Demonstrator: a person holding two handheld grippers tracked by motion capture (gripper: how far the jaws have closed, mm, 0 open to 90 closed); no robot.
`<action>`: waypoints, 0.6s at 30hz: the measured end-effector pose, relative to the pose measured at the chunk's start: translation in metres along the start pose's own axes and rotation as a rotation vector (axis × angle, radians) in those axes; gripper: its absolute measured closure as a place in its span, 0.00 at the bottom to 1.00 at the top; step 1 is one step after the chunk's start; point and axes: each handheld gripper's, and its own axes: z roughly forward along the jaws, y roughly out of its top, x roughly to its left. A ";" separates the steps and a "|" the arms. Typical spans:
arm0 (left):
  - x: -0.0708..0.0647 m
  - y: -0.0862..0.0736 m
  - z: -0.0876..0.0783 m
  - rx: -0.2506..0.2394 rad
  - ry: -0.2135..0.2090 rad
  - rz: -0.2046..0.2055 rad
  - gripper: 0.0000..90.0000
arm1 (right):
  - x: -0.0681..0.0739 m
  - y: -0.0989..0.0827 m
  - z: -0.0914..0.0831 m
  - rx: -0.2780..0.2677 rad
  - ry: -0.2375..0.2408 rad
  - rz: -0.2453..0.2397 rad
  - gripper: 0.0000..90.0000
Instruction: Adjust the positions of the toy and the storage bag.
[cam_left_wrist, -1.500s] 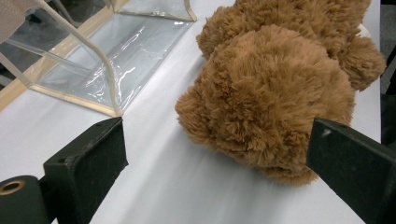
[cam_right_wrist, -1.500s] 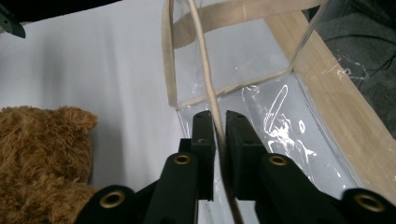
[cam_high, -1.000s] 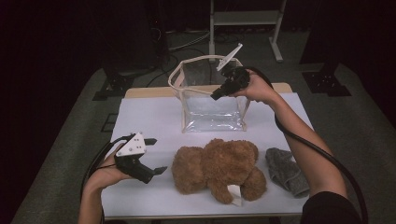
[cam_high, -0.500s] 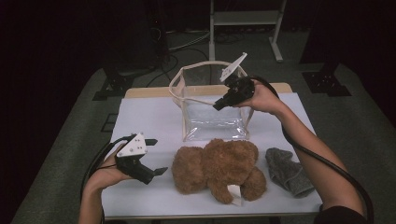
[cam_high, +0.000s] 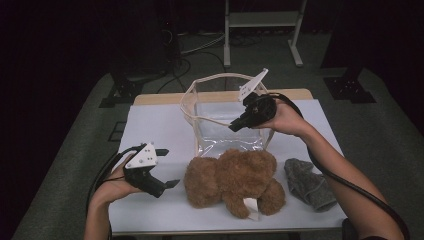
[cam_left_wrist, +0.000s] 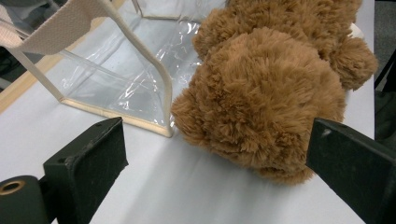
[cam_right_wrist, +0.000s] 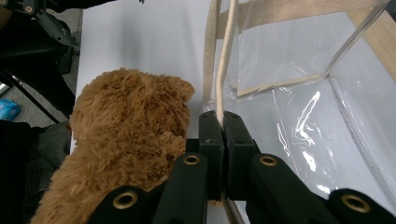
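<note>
While the right gripper's (cam_right_wrist: 223, 122) jaws pinch the clear bag's (cam_high: 227, 125) strap (cam_right_wrist: 225, 60), the left gripper (cam_high: 165, 167) gapes — teddy bear (cam_high: 232, 180) outside.

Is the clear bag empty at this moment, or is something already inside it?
Empty. The clear bag stands open with only bare plastic inside; the teddy bear lies on the table outside it, in front.

No readable text, labels or numbers, white tag (cam_high: 251, 215) on teddy bear (cam_high: 232, 180) seemingly blank
</note>
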 end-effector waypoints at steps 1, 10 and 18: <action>0.000 0.000 0.000 -0.001 0.000 0.000 0.05 | 0.001 0.000 0.000 -0.002 0.004 0.003 0.97; 0.000 0.000 0.000 0.000 -0.004 -0.001 0.05 | 0.005 -0.002 0.000 -0.001 0.004 0.004 0.96; 0.000 0.000 0.001 0.002 -0.006 0.002 0.05 | 0.006 -0.002 0.000 -0.002 0.006 0.014 0.94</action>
